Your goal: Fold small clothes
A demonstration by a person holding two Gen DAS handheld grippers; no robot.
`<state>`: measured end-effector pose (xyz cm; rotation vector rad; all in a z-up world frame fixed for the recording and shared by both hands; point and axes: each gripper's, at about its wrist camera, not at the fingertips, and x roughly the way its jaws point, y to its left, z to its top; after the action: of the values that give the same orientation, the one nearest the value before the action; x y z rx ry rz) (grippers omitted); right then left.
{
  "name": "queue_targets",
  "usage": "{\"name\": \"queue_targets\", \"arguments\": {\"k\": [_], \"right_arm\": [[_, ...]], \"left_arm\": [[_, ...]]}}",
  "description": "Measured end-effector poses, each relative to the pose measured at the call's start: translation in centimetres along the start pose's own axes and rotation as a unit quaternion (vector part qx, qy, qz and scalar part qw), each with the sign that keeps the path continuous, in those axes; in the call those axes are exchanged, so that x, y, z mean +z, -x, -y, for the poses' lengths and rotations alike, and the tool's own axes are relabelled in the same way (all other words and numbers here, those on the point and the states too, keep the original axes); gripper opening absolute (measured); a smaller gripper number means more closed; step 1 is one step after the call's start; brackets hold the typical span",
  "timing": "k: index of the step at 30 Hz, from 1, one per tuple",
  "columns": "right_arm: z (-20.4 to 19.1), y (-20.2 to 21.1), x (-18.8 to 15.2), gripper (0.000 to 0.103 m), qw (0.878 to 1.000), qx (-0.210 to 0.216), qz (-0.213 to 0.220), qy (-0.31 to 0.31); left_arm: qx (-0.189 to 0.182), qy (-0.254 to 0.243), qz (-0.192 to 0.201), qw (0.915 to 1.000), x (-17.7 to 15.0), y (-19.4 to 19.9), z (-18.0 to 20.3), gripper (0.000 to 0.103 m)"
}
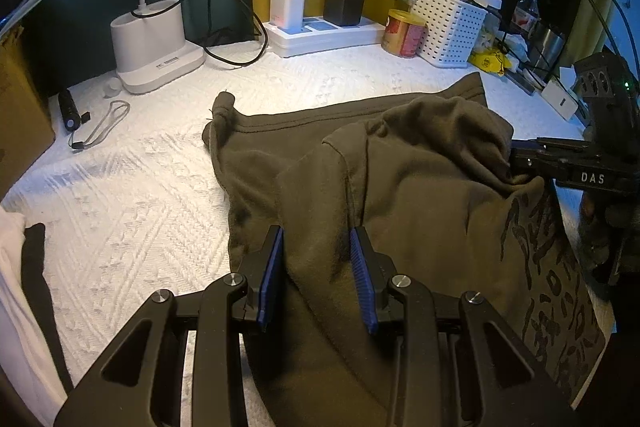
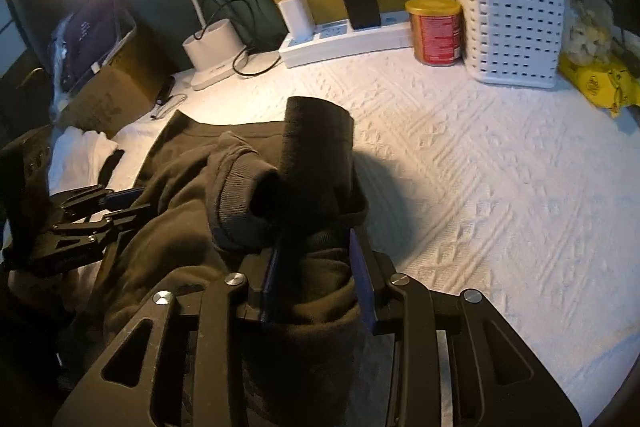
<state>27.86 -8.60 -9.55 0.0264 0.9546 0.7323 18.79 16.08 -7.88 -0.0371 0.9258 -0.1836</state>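
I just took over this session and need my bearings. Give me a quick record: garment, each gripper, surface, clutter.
garment: dark olive sweatshirt, bunched, printed side partly showing
left gripper: shut on a fold of the sweatshirt
right gripper: shut on bunched cloth near a ribbed cuff
surface: white textured cover
clutter: power strip, tin can, white basket

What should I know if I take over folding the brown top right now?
Left claw: shut on a bunched fold of the brown top.
Right claw: shut on another bunch of the same top, near a ribbed cuff.
The top lies crumpled on the white quilted cover, partly lifted between both claws.
Done: both grips taken.
Left: probably spread it flat, then fold; no neat fold shows yet.
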Motion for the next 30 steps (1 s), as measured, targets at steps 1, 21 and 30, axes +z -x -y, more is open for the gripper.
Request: {"name": "queue_targets", "arguments": {"k": [1,21,30], "right_arm": [[0.1,0.0,0.0,0.023,1.0,0.008,0.004,-0.002],[5.8,0.5,5.8,0.013,0.995,0.02,0.081,-0.05],[9.2,1.4,4.8,0.036,0.99,-0.009,0.088,-0.112]], "left_arm": [[0.0,0.0,0.0,1.0,0.0,0.0,0.0,0.033],[0.002,-0.001,0.019,0.9998,2.0,-0.7,-1.2,0.033],[-0.025,-0.022,0.013,0.9993,3.0,-2.9,-0.8,0.027]]}}
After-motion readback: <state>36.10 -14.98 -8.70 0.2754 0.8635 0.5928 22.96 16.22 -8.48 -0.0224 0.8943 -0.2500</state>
